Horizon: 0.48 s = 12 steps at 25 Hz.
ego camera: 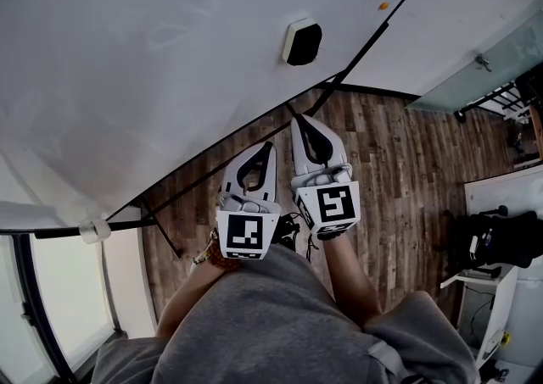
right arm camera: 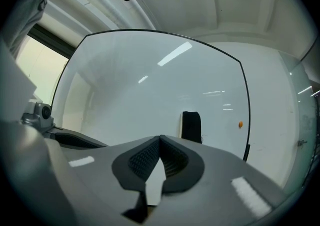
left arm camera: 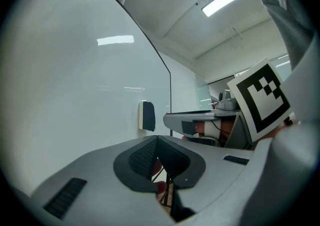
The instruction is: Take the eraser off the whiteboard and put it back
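R gripper [right arm camera: 160, 139] closed, blk eraser [ego camera: 303, 41], white rim, on whiteboard [ego camera: 127, 52]

I hold my left tongs [ego camera: 270, 147] and right tongs [ego camera: 297, 119] level and just beside each other, the right reaching a little further ahead. Both pairs of jaws are closed tip to tip with nothing between them. My bare left forearm [ego camera: 181, 293] and right forearm [ego camera: 349, 276] run back from them towards my body.

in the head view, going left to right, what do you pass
white corner fitting → left gripper → eraser → orange dot; right gripper left out because it overlaps the eraser
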Each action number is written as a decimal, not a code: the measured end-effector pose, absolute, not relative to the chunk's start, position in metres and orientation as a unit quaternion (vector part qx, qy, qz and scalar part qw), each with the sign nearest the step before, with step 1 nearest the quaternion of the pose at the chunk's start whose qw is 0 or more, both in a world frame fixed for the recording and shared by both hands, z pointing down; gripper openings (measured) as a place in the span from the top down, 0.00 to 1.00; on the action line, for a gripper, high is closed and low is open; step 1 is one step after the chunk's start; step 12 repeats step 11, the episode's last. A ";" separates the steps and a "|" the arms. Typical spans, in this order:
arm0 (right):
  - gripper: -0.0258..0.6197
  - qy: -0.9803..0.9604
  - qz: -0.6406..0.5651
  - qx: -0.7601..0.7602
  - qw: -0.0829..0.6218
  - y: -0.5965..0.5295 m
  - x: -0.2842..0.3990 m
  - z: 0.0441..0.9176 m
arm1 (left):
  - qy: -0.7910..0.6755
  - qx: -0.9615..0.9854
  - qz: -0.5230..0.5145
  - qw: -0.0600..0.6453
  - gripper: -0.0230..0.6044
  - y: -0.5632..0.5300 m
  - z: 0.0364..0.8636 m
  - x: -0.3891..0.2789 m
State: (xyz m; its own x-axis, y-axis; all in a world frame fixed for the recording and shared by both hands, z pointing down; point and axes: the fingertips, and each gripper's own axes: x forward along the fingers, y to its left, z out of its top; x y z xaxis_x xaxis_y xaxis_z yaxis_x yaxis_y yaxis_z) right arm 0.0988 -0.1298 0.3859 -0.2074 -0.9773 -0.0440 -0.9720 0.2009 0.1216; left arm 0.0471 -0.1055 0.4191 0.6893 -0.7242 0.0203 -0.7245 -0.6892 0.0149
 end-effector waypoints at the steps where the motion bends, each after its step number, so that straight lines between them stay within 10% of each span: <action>1: 0.95 -0.775 -0.060 0.629 0.023 -0.128 0.099 0.387 | -0.393 0.920 0.008 0.012 0.95 -0.103 0.420 0.048; 12: 0.95 -0.766 -0.040 0.641 0.021 -0.113 0.119 0.399 | -0.383 0.923 0.030 0.022 0.95 -0.088 0.433 0.064</action>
